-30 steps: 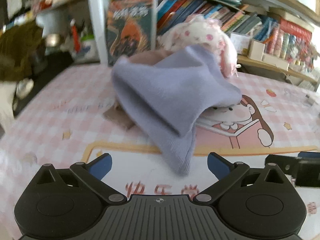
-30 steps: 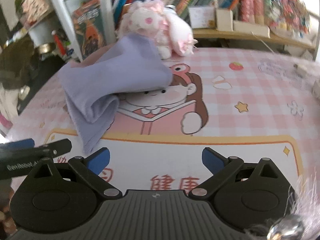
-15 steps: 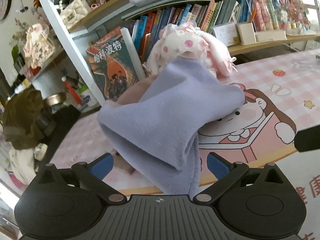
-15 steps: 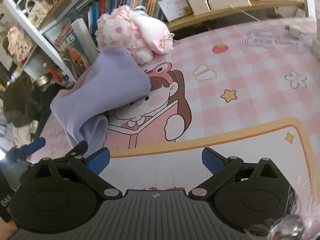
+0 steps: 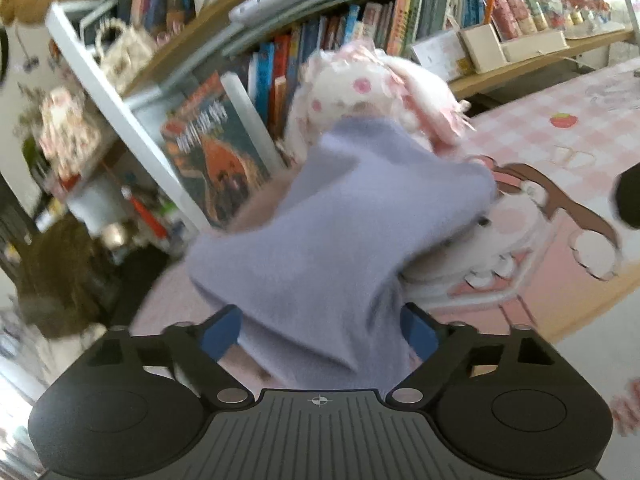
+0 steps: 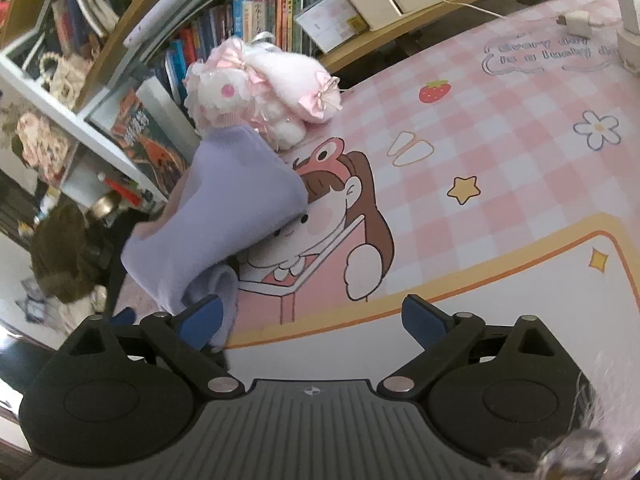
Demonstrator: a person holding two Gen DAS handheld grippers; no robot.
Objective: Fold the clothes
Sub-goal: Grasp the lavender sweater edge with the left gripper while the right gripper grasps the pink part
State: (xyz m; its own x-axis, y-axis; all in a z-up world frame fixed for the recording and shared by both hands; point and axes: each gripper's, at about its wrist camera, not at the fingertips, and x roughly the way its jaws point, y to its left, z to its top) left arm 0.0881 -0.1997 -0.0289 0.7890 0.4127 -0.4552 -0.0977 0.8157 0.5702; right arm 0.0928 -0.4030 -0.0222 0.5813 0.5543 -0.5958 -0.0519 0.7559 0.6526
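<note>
A crumpled lilac knit garment [image 5: 340, 232] lies heaped on the pink checked table mat [image 6: 500, 152], at its back left, with some pinkish cloth under it. My left gripper [image 5: 320, 332] is open, its blue-padded fingers on either side of the garment's near hanging end. My right gripper [image 6: 312, 316] is open and empty over the mat; its left finger is close to the garment's lower edge [image 6: 216, 280], which shows at left in the right wrist view.
A pink and white plush toy [image 6: 260, 84] sits right behind the garment. A bookshelf [image 6: 280, 12] full of books runs along the back. A white charger and cable [image 6: 572, 24] lie at the far right. Dark clutter lies beyond the table's left edge.
Both grippers have moved forward and left toward the garment. The left gripper's fingers now straddle its hanging end; the right gripper has come close to its lower edge. The garment has not moved.
</note>
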